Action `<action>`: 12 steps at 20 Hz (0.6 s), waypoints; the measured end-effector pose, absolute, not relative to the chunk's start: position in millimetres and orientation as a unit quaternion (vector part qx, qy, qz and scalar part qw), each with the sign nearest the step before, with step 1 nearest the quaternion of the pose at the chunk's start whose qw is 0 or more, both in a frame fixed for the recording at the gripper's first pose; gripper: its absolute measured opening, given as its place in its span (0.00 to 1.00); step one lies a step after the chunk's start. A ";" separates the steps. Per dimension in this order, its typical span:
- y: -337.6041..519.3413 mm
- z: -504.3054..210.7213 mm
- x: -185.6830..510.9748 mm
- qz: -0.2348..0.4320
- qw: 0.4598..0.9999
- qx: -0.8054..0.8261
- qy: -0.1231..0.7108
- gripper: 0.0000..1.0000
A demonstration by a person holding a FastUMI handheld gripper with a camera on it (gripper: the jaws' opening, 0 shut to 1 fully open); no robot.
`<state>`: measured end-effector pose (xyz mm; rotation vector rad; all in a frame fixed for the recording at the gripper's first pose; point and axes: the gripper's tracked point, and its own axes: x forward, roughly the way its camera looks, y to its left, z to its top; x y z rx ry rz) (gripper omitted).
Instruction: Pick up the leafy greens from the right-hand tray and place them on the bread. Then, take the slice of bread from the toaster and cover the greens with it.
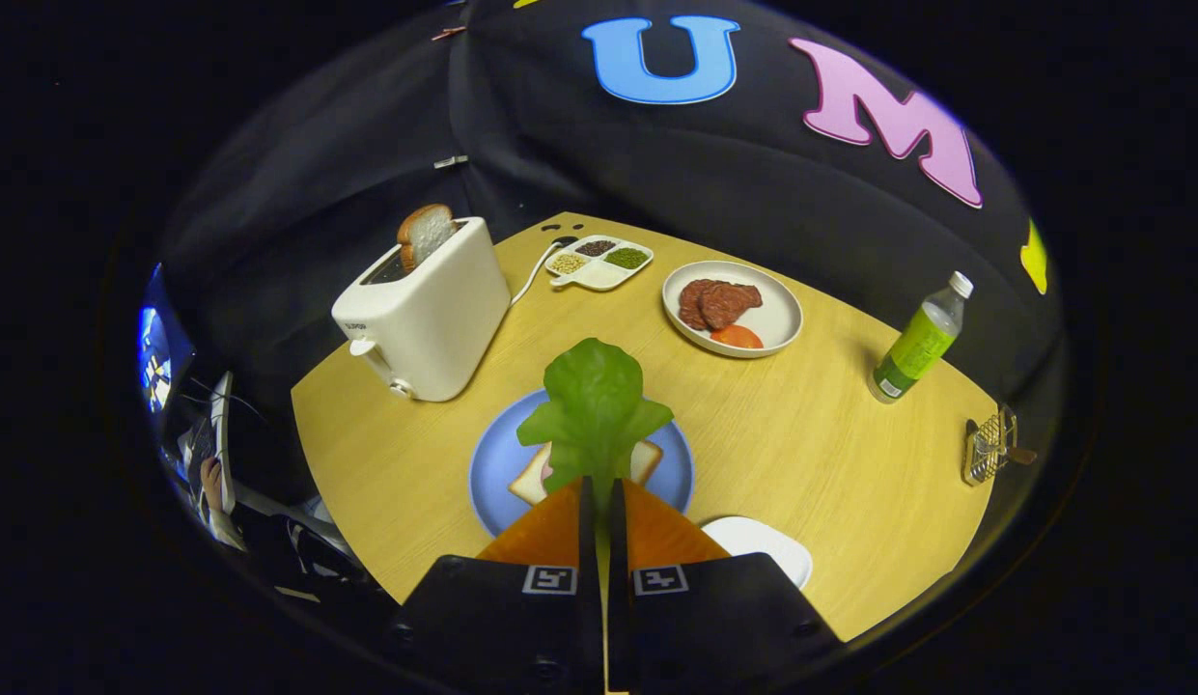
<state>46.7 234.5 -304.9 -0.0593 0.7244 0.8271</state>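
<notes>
A green leaf of lettuce [595, 405] is pinched by its stem between my fingers, so my gripper [599, 486] is shut on it. The leaf hangs over a slice of bread [534, 480] that lies on a blue plate [492, 463] just ahead of the fingers. Beyond the plate to the left stands a white toaster [427, 314] with another slice of bread [424, 235] sticking up out of its slot. An empty white tray [765, 542] lies right of my fingers.
A white plate [777, 323] with meat slices and a tomato slice sits beyond the blue plate to the right. A divided dish [599, 262] of seeds is at the back. A green bottle [917, 340] and a small wire basket [989, 446] stand near the table's right edge.
</notes>
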 end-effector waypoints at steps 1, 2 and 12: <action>240.9 -307.0 45.3 0.397 0.849 -0.031 0.347 0.07; 245.2 -309.5 45.2 0.398 0.847 -0.034 0.351 0.07; 266.3 -314.1 61.4 0.388 0.852 -0.026 0.350 0.85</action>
